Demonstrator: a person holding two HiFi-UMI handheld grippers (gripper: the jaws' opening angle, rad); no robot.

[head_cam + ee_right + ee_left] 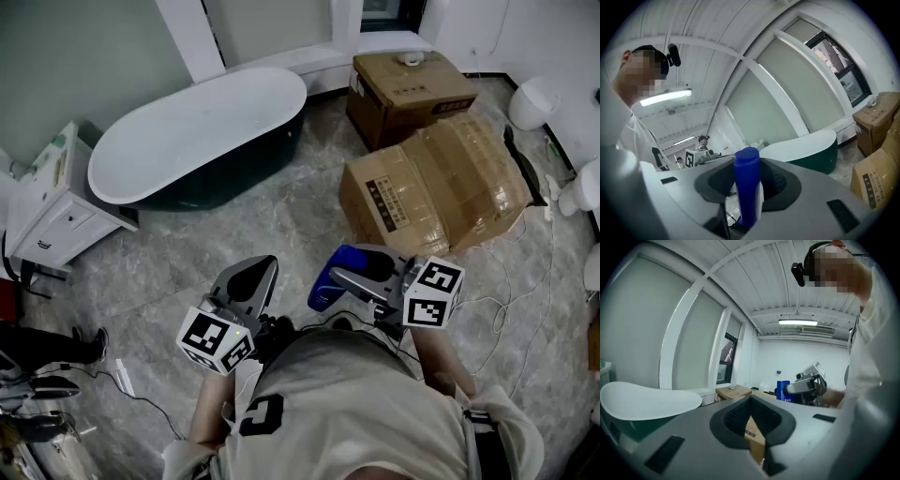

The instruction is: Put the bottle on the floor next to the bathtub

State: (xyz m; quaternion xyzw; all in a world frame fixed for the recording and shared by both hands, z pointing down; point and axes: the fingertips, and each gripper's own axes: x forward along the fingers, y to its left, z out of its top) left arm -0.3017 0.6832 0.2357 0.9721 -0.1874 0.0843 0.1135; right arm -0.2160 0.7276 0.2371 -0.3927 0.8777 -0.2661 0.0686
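A blue bottle [336, 274] is held above the grey tiled floor, with my right gripper [361, 281] shut on it. In the right gripper view the bottle [746, 180] stands up between the jaws of my right gripper [747, 192], its cap above them. My left gripper [246, 283] hovers just left of it, jaws a little apart with nothing between them; a cardboard box shows through the gap in my left gripper [753, 425]. The bathtub [202, 131], white inside and dark green outside, stands on the floor ahead to the left, well away from both grippers.
Two cardboard boxes [441, 183] [408, 89] sit ahead on the right. A white cabinet [52, 211] stands left of the tub. White fixtures [534, 98] line the right wall. Cables lie on the floor at right [511, 300]. A person's feet [89, 345] are at far left.
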